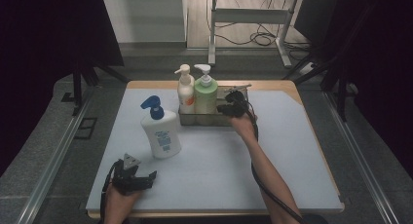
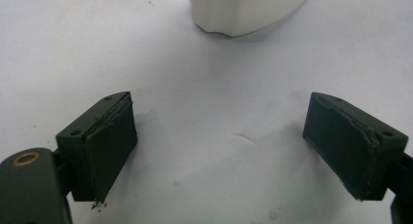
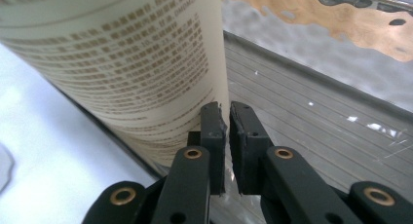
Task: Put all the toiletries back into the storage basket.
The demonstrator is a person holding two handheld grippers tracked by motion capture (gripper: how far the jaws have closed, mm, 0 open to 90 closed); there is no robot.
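A white pump bottle with a blue pump (image 1: 160,131) stands on the pale mat (image 1: 219,170), left of middle. Its front carries a blue label whose lettering is too small to read. In the left gripper view only its rounded white base shows, cut off by the top edge.

At the far middle sits a metal tray (image 1: 207,119) holding two more bottles side by side: a slim cream pump bottle (image 1: 185,91) with an orange patch on its label, and to its right a pale green pump bottle (image 1: 206,92) with a white pump. In the right gripper view the green bottle's back fills the upper left with dense rows of small gold print, too fine and blurred to make out. The tray's ribbed floor lies to its right, and its shiny wall gives a warped brown reflection.

The right gripper (image 1: 233,107) reaches into the tray's right part, just beside the green bottle; its jaws stand almost together with a thin slit between and nothing in them.

The left gripper (image 1: 131,177) rests at the near left, jaws spread wide over bare mat, released, the white bottle well beyond them.
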